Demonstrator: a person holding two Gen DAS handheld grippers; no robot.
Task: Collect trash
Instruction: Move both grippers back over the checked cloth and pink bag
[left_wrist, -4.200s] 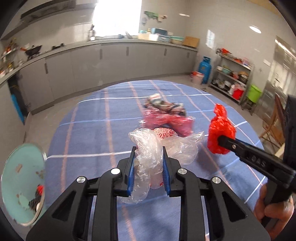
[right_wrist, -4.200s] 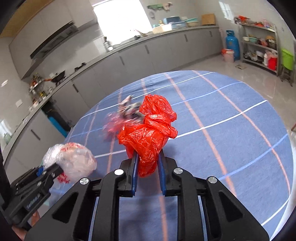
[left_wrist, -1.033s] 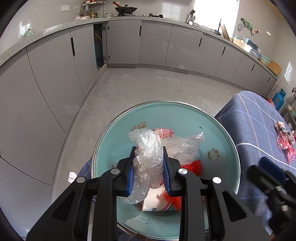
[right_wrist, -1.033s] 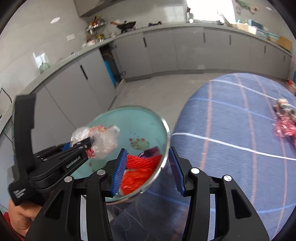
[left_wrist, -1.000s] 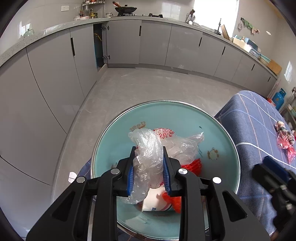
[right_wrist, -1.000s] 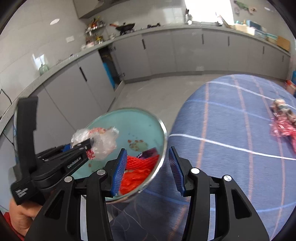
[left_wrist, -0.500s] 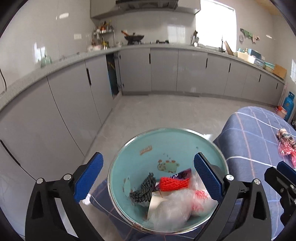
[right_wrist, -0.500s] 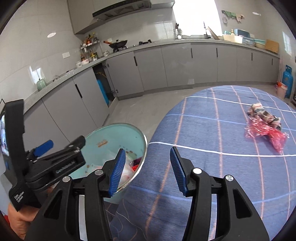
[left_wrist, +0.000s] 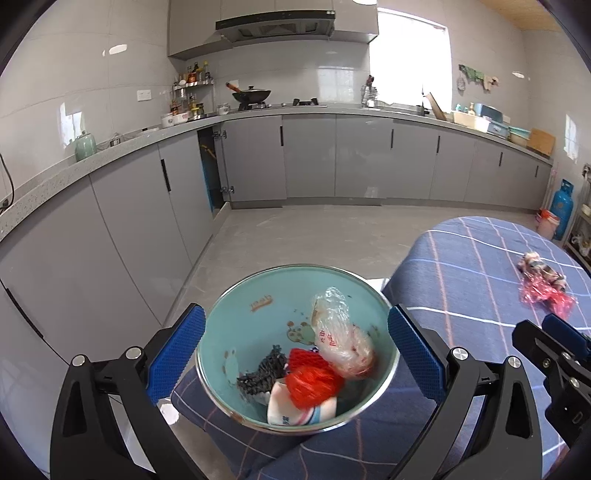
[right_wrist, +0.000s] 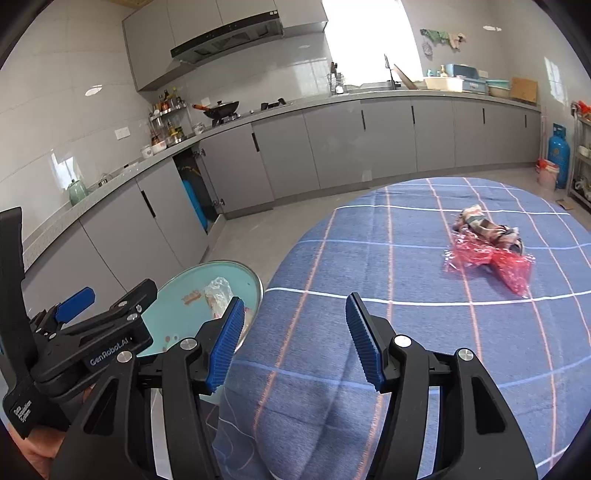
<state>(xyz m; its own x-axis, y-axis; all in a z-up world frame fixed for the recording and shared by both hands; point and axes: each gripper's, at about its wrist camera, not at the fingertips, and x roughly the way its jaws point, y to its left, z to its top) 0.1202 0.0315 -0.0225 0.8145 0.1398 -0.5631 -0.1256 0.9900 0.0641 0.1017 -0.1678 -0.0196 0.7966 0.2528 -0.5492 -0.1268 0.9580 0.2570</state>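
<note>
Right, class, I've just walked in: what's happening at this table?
A person with two handheld grippers is clearing trash. The left gripper has just opened wide over the teal bowl, where the clear plastic bag now lies; the right gripper, also opening, is empty. Pink wrapper trash remains on the blue tablecloth.

Beyond the right gripper's left finger (right_wrist: 225, 338), that finger and the left gripper (right_wrist: 96, 314) are hiding the near part of the bowl (right_wrist: 255, 284). Between the left gripper's fingers, the red net (left_wrist: 314, 384) is covering part of the white wrapper (left_wrist: 295, 410), its print too small to read.
</note>
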